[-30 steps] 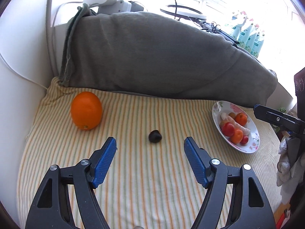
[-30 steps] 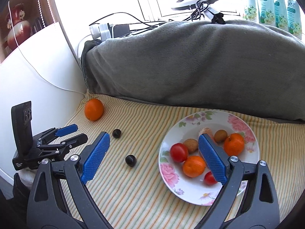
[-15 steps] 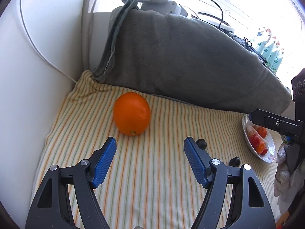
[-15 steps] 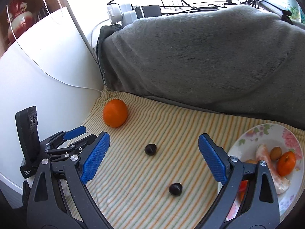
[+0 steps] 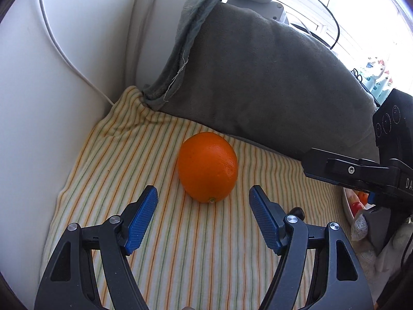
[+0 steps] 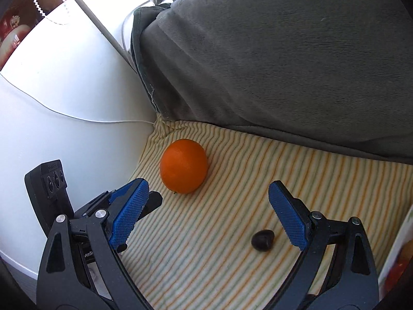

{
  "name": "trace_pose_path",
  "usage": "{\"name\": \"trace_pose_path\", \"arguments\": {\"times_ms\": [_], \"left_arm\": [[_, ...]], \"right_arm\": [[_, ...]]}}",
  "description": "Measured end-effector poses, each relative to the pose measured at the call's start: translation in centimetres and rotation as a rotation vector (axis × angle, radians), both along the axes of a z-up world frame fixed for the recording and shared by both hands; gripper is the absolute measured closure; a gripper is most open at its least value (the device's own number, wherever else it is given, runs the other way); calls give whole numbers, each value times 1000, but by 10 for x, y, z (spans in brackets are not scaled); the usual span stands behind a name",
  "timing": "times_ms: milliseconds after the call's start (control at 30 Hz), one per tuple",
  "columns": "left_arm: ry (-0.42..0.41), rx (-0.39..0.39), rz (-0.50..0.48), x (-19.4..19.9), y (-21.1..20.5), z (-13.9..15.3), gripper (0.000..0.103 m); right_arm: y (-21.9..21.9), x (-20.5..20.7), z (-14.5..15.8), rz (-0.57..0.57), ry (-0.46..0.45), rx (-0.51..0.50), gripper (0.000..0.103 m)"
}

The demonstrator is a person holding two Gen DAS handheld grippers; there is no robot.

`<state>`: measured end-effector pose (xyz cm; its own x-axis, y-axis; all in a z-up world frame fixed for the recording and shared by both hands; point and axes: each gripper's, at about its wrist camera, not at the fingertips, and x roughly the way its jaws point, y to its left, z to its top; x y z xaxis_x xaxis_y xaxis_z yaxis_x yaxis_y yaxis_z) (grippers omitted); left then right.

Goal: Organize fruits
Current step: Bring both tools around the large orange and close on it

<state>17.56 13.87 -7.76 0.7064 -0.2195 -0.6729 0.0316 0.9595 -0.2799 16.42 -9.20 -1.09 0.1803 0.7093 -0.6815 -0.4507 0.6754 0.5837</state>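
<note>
Left gripper [image 5: 202, 201] spread wide, nothing between the pads, tilted down at the striped cloth [image 5: 201, 258]. Orange [image 5: 207, 166] sits just past the tips, centred on the gap, not touched. Looks lined up for a straddle grab: the gap is wider than the fruit, so pushing forward should bracket it.

Right gripper [image 6: 207, 206] also spread and empty, angled down at the same cloth from the orange's other side. Small dark fruit [image 6: 262, 240] lies between its fingers, nearer the right-hand pad [image 6: 287, 219], apart from it. The orange is beyond the tips, left of centre; the left gripper's fingertips show behind the left-hand pad, near the orange.

Plate [image 6: 396, 245] is only a sliver at the right gripper's right edge, contents blurred. Loose fruit probably belongs there; orange and dark fruit not yet moved.

Far side: grey blanket [image 5: 271, 77] humped behind the orange, white wall [image 5: 51, 103] left of the left gripper. Tight corner, so little room beyond the orange.
</note>
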Motion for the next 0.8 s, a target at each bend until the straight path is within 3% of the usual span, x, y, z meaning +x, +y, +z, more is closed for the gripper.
{"name": "trace_pose_path", "arguments": {"times_ms": [433, 567, 700, 800], "left_arm": [[34, -77, -29, 25, 5, -15, 32], [42, -98, -27, 30, 7, -17, 32], [55, -109, -32, 38, 8, -22, 33], [66, -112, -43, 41, 6, -25, 39]], "right_arm": [[59, 17, -19, 55, 37, -17, 7], [70, 22, -26, 67, 64, -18, 17], [77, 28, -34, 74, 86, -9, 18], [87, 29, -37, 84, 94, -9, 19]]}}
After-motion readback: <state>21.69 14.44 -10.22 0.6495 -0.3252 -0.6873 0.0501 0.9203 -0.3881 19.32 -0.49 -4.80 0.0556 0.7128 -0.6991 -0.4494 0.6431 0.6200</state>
